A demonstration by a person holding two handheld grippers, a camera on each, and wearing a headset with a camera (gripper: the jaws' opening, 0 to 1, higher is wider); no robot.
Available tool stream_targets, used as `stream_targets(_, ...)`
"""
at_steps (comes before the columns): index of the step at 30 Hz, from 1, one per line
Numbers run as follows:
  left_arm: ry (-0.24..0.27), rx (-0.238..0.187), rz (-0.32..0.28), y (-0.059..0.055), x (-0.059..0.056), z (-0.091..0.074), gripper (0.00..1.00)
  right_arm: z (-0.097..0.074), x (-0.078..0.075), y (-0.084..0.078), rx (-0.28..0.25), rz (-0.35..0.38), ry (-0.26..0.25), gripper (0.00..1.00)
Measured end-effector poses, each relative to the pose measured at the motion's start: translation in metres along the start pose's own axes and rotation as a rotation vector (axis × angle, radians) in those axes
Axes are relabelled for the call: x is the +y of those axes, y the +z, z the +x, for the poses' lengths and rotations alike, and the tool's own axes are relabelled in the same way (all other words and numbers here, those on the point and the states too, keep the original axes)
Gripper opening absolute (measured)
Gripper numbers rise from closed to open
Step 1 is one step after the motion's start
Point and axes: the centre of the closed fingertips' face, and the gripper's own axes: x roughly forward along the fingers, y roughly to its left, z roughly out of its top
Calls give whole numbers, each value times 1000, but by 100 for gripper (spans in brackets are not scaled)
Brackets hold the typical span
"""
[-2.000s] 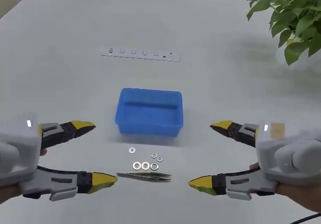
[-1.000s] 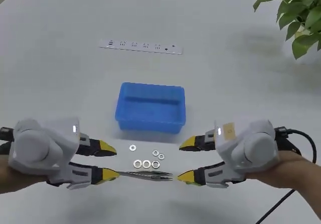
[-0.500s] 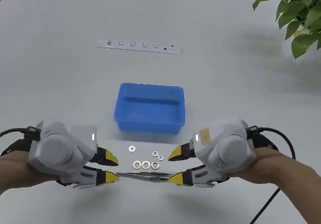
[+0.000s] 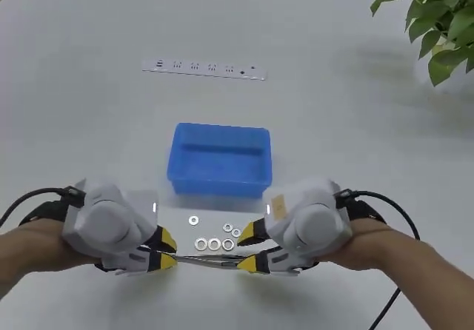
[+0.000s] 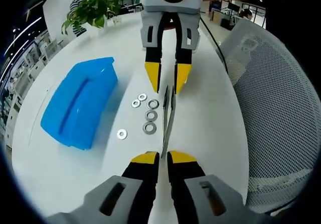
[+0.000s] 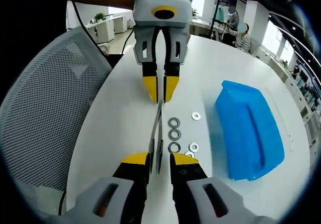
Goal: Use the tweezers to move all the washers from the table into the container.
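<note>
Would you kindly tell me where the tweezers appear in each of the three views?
Head view: tweezers low centre, between left gripper and right gripper.
Left gripper view: tweezers centre, running up from its jaws.
Right gripper view: tweezers centre, running up from its jaws.
Shared landmark: blue container, past the washers.

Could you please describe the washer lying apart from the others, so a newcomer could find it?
Find the blue container on the white table. In front of its near wall, toward the left, lies one washer alone. The other washers cluster to its right and nearer, three in a row beside the tweezers.
</note>
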Motion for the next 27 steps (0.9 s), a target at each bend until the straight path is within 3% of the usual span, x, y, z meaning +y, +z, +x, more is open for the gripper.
stream_targets(3,-10,14,7,-2,-2,3,11,3,3,-1,5,4,15,16)
stream_targets(11,-8,-2,-1,1,0,5,6,11,4,-9,38,0,11,12)
stream_targets(18,-12,-4,26,2,-4,4,6,12,4,-9,25,10,10,12)
stream_targets(27,-18,-41,48,11,-8,-5,6,11,3,-7,28,8,10,12)
